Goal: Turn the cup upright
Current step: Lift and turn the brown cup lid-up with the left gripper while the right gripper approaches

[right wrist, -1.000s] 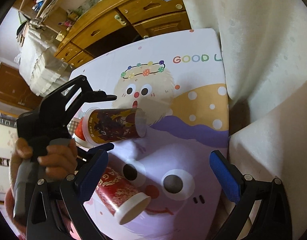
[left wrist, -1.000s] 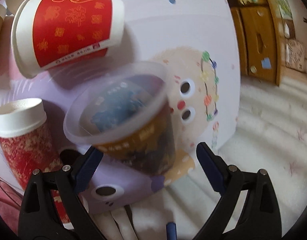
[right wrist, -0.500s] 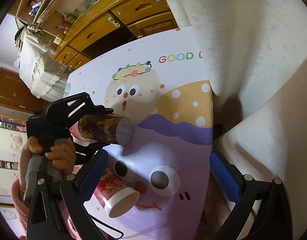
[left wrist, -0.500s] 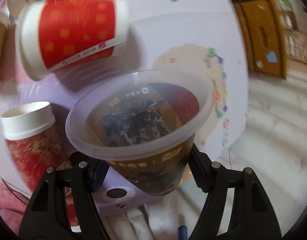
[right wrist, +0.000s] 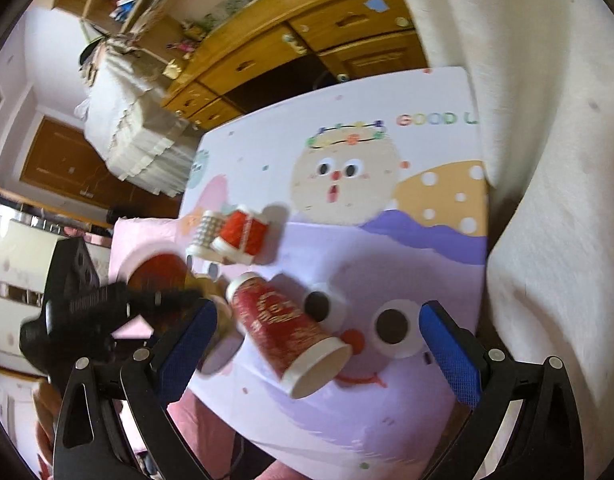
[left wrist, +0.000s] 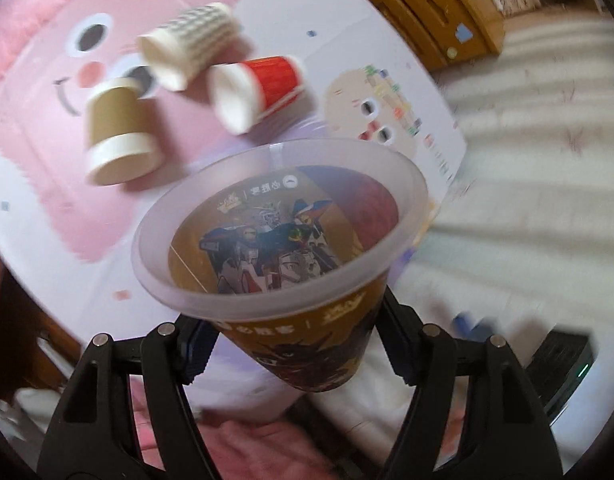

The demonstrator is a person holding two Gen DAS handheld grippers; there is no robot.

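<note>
My left gripper [left wrist: 295, 344] is shut on a translucent plastic cup [left wrist: 283, 248] with a printed robot sleeve, held above the table with its mouth up toward the camera. In the right wrist view this cup [right wrist: 159, 280] shows blurred at the left, in the left gripper [right wrist: 107, 308]. My right gripper [right wrist: 319, 344] is open and empty above a dark red paper cup [right wrist: 287, 332] that lies on its side.
On the cartoon-print table [left wrist: 35, 152] lie a brown cup [left wrist: 119, 136], a checked cup [left wrist: 191, 44] and a red cup [left wrist: 259, 84], all on their sides. White bedding [right wrist: 547, 160] lies to the right. Wooden drawers [right wrist: 307, 40] stand behind.
My left gripper has closed on the plastic cup, lifted it off the table and turned it mouth-up. The right gripper has drawn back a little and stays open.
</note>
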